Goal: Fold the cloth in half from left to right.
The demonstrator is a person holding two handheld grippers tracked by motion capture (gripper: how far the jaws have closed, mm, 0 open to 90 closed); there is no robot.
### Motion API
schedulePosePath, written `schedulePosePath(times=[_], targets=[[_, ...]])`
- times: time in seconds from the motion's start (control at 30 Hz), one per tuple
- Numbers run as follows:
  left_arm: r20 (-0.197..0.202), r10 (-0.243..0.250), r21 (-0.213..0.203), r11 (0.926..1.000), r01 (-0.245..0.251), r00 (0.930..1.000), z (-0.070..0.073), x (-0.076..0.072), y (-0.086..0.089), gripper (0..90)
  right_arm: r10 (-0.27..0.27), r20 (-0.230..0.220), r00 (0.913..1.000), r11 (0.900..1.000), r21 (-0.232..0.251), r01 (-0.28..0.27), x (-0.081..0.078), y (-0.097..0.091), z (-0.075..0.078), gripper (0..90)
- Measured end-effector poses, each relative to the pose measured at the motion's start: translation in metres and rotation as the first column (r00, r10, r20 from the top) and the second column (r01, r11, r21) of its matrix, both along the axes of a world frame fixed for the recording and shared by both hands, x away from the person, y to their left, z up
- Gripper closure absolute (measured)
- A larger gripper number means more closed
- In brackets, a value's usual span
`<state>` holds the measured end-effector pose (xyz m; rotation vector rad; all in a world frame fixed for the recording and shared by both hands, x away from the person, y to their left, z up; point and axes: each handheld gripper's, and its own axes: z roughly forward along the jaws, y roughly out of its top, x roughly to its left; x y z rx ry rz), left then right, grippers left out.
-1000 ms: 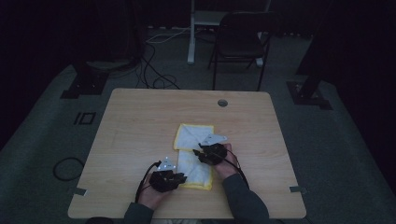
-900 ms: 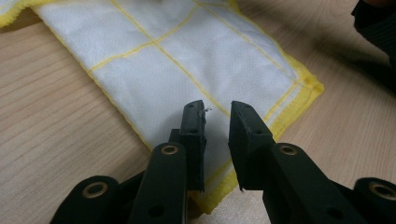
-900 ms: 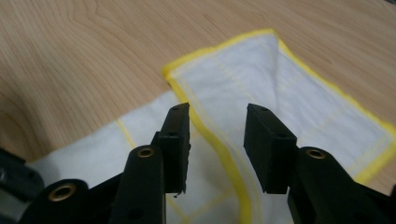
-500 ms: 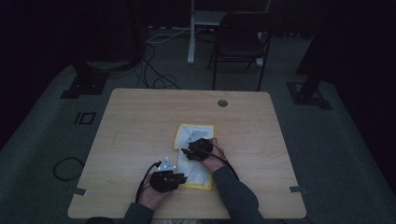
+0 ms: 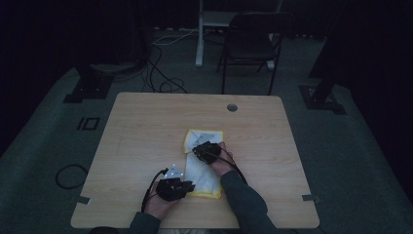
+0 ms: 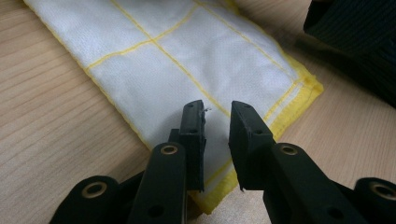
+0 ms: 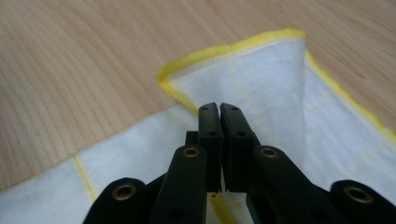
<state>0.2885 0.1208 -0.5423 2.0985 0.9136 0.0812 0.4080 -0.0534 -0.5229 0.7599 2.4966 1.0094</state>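
Note:
A white cloth (image 5: 207, 137) with yellow hem and yellow grid lines lies on the wooden table (image 5: 146, 126). My right gripper (image 5: 200, 149) rests on its middle. In the right gripper view the jaws have just been closing and the gripper (image 7: 219, 108) is shut, with the hem of a folded-over cloth corner (image 7: 261, 74) running in between the tips. My left gripper (image 5: 189, 185) sits at the cloth's near left corner. In the left gripper view it (image 6: 217, 110) stands open with its tips just above the cloth (image 6: 187, 51), and nothing is between them.
The table has a round cable hole (image 5: 232, 107) near its far edge. A dark folding chair (image 5: 251, 46) stands on the floor beyond the table, with cables (image 5: 163, 80) beside it. The right hand's gripper body (image 6: 359, 42) shows dark at the left gripper view's upper right.
The right hand has slid a little to the left over the cloth. The left hand has stayed where it was.

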Motion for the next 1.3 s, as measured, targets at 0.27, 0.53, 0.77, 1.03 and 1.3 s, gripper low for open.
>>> schedulePosePath(times=[0.27, 0.53, 0.77, 1.03, 1.3], targets=[[-0.001, 0.004, -0.002, 1.0, -0.004, 1.0, 0.0, 0.0, 0.0, 75.9, -0.059, -0.008, 0.9982, 0.9966, 0.057, 0.06, 0.009, -0.018, 0.008, 88.5], [-0.001, 0.003, -0.001, 1.0, -0.003, 1.0, 0.0, -0.001, 0.0, 76.0, -0.118, -0.011, 0.9929, 0.9905, 0.069, 0.119, 0.019, -0.039, 0.014, 88.4], [0.0, 0.002, -0.001, 1.0, -0.002, 1.0, 0.0, -0.001, 0.0, 76.0, -0.17, -0.027, 0.9851, 0.9811, 0.09, 0.172, 0.027, -0.057, 0.018, 88.5], [-0.003, 0.006, -0.004, 1.0, -0.006, 1.0, -0.001, -0.001, 0.0, 76.0, -0.255, -0.029, 0.9666, 0.9621, 0.094, 0.256, 0.037, -0.073, 0.017, 88.8], [-0.001, 0.008, -0.004, 1.0, -0.008, 1.0, -0.001, -0.001, 0.0, 75.9, -0.324, -0.022, 0.9457, 0.9423, 0.081, 0.325, 0.041, -0.082, 0.021, 80.7]])
